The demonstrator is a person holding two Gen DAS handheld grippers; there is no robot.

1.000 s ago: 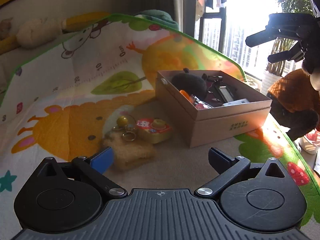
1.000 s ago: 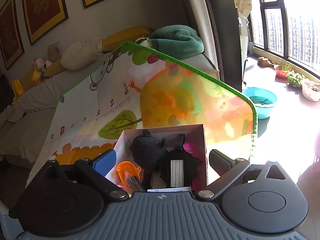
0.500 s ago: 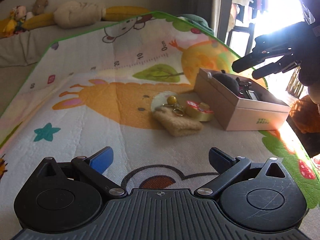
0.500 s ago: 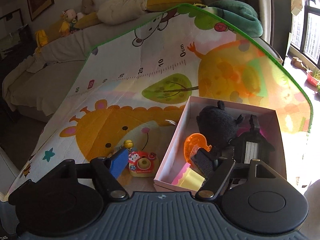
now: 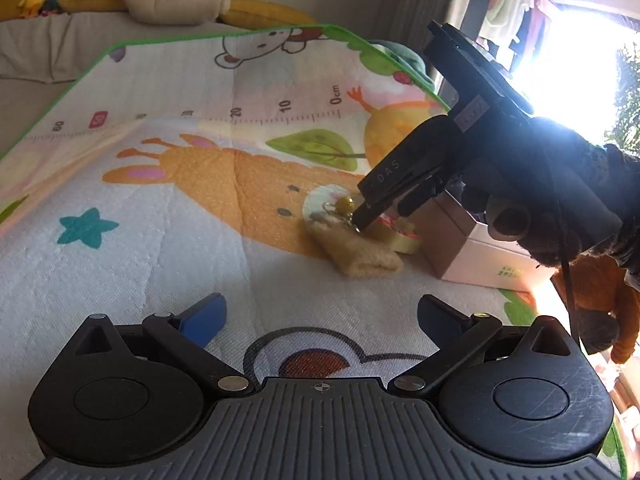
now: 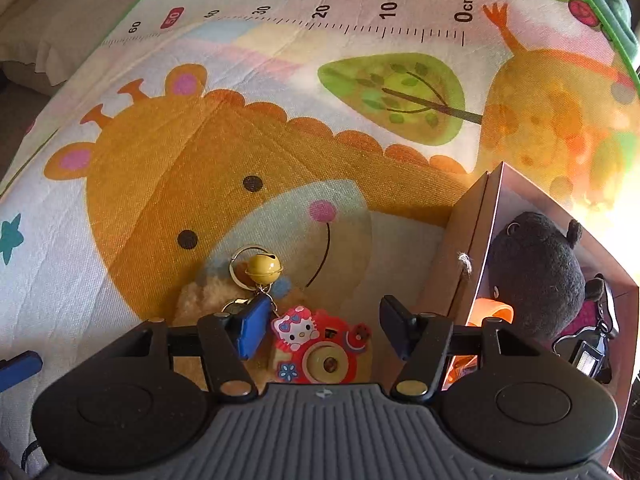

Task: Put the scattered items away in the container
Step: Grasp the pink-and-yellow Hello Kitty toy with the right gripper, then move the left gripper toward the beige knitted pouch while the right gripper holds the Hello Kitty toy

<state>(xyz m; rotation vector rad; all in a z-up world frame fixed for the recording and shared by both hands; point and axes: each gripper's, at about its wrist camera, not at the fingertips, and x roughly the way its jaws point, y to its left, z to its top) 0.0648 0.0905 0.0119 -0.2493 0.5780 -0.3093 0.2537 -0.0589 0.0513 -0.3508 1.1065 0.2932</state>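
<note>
Right gripper points steeply down over the toy camera, jaws partly apart and just been closing, the camera between them; pads not seen pressing on it. The camera lies flat on the play mat, lens up, its long axis running across the gap between the fingers, just beside the box's near wall. Touching it on the side away from the box is a tan plush keychain with yellow bell, long axis angled toward the mat's near edge. Left gripper hangs released over bare mat, well short of the items. A black plush sits inside the box.
</note>
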